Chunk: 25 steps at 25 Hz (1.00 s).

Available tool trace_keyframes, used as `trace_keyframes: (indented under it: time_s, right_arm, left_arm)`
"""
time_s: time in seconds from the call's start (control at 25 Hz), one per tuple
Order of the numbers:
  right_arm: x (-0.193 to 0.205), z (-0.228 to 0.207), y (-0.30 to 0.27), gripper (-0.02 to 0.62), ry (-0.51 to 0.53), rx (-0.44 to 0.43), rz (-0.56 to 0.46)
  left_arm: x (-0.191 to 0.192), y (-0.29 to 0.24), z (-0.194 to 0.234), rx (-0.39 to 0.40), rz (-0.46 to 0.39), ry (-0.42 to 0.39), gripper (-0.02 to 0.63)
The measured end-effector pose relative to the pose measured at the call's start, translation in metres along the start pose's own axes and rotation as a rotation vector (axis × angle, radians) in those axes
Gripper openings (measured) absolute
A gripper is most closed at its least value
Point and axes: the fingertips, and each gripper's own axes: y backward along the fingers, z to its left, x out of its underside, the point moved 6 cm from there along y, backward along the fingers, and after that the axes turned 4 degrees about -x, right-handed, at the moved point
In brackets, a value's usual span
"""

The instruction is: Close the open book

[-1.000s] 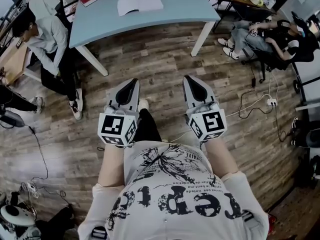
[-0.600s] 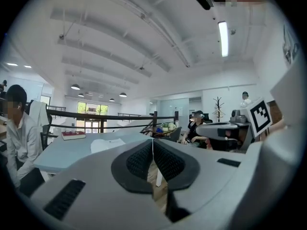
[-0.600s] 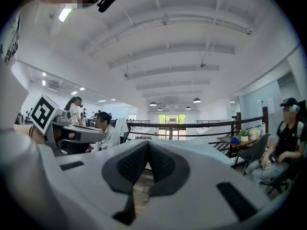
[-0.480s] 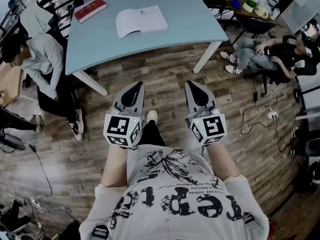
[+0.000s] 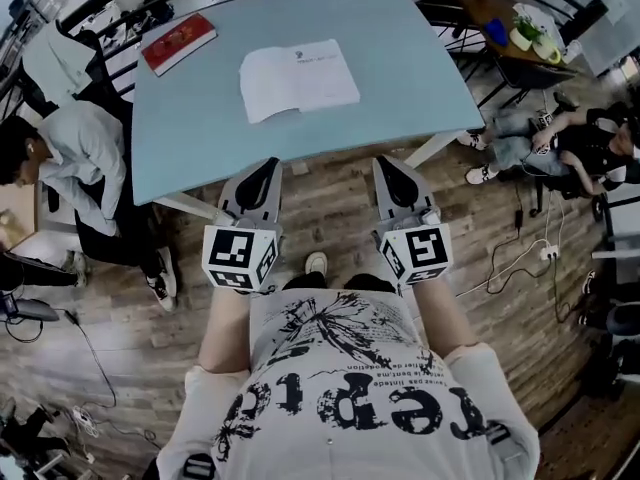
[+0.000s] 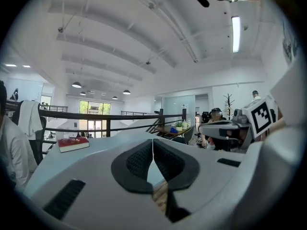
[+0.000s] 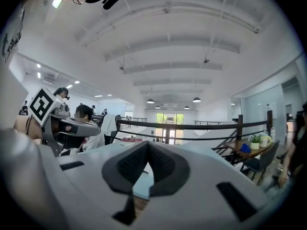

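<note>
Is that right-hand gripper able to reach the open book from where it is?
Probably yes: the right gripper sits at the near edge of the table, and only bare tabletop lies between it and the open book.

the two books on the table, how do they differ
The open book shows white pages, spread face up; the red book is closed, cover up. The open book lies near the middle of the table; the red book sits at its far left corner. Both lie flat.

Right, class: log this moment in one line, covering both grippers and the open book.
left gripper: shut, empty | right gripper: shut, empty | open book: lying open on table, untouched | stage: closing not yet begun
</note>
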Motion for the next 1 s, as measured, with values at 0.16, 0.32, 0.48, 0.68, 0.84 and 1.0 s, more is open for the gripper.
trace_keyframes:
  time_s: [0.16, 0.32, 0.48, 0.68, 0.84, 1.0]
  right_arm:
    - [-0.004, -0.014, -0.041, 0.008, 0.002, -0.024, -0.029]
    - [0.003, -0.038, -0.089, 0.008, -0.003, -0.075, -0.017]
    - [0.014, -0.068, -0.139, 0.008, -0.004, -0.140, 0.000]
    - [0.029, -0.103, -0.201, 0.008, -0.010, -0.256, 0.030]
    - [0.042, -0.129, -0.242, 0.008, -0.032, -0.340, 0.044]
    - [0.063, -0.148, -0.278, 0.008, -0.063, -0.410, 0.087]
  left_arm:
    - [0.003, -0.030, 0.022, -0.009, 0.020, 0.033, 0.020]
    - [0.011, -0.066, 0.036, -0.048, 0.048, 0.046, 0.020]
    - [0.019, -0.111, 0.048, -0.091, 0.065, 0.043, 0.020]
    - [0.032, -0.159, 0.063, -0.171, 0.035, 0.122, 0.020]
    - [0.053, -0.193, 0.071, -0.242, 0.050, 0.227, 0.020]
    - [0.086, -0.219, 0.077, -0.335, 0.120, 0.327, 0.020]
